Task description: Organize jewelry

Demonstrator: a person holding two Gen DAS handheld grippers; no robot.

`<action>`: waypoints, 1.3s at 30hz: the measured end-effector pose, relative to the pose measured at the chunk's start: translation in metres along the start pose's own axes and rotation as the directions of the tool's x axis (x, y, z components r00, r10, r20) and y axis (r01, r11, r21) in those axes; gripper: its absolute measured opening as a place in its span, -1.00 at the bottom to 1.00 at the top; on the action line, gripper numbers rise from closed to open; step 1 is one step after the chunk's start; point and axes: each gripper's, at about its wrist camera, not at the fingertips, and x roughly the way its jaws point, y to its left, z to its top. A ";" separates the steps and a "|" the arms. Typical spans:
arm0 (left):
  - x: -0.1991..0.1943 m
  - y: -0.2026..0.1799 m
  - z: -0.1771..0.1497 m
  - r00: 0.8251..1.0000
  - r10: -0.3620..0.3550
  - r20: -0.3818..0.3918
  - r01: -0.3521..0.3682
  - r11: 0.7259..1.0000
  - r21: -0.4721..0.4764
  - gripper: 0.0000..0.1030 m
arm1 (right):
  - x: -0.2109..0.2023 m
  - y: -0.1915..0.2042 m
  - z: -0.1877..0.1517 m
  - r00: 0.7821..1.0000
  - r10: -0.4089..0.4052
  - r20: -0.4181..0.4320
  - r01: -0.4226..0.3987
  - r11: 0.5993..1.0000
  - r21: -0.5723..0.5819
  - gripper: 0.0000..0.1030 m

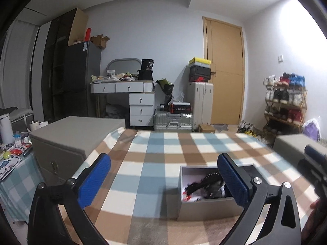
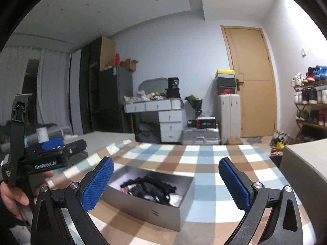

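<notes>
An open grey box (image 1: 201, 209) (image 2: 155, 210) sits on the checked tablecloth and holds a tangle of dark jewelry (image 1: 204, 183) (image 2: 151, 186). My left gripper (image 1: 163, 180) is open and empty, above the cloth; its right finger hides the box's right side. My right gripper (image 2: 165, 183) is open and empty, held above and in front of the box. The left gripper also shows at the left of the right wrist view (image 2: 53, 153), held by a hand.
A closed grey case with a latch (image 1: 67, 143) stands at the table's left. Another grey case (image 2: 306, 163) (image 1: 294, 143) stands at the right. The checked cloth (image 1: 163, 147) stretches to the far edge. A cluttered side table (image 1: 12, 153) is at far left.
</notes>
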 end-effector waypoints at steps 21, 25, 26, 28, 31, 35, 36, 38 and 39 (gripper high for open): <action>0.004 -0.004 -0.014 0.999 -0.001 -0.052 0.002 1.000 0.028 0.98 | 0.023 0.007 -0.014 0.988 -0.003 -0.155 -0.006 0.998 -0.058 1.00; 0.003 -0.002 -0.014 0.999 -0.001 -0.053 0.003 1.000 0.028 0.98 | 0.023 0.007 -0.014 0.988 -0.003 -0.154 -0.006 0.998 -0.056 1.00; 0.003 -0.002 -0.013 0.999 -0.001 -0.053 0.003 1.000 0.028 0.98 | 0.023 0.007 -0.014 0.988 -0.003 -0.154 -0.006 0.998 -0.056 1.00; 0.004 -0.002 -0.014 0.999 -0.001 -0.054 0.003 1.000 0.028 0.98 | 0.023 0.007 -0.014 0.988 -0.002 -0.154 -0.006 0.998 -0.055 1.00; 0.004 -0.002 -0.014 0.999 -0.001 -0.053 0.003 1.000 0.028 0.98 | 0.023 0.007 -0.014 0.988 -0.003 -0.154 -0.006 0.998 -0.056 1.00; 0.002 -0.002 -0.013 0.999 -0.001 -0.053 0.003 1.000 0.028 0.98 | 0.023 0.007 -0.014 0.988 -0.003 -0.154 -0.006 0.998 -0.056 1.00; 0.003 -0.002 -0.013 0.999 -0.001 -0.053 0.003 1.000 0.028 0.98 | 0.023 0.007 -0.014 0.988 -0.003 -0.154 -0.006 0.998 -0.056 1.00; 0.003 -0.002 -0.013 0.999 -0.001 -0.054 0.003 1.000 0.028 0.98 | 0.023 0.007 -0.014 0.988 -0.003 -0.154 -0.006 0.998 -0.056 1.00; 0.002 -0.002 -0.013 0.999 -0.001 -0.054 0.003 1.000 0.028 0.98 | 0.023 0.007 -0.014 0.988 -0.003 -0.154 -0.006 0.998 -0.056 1.00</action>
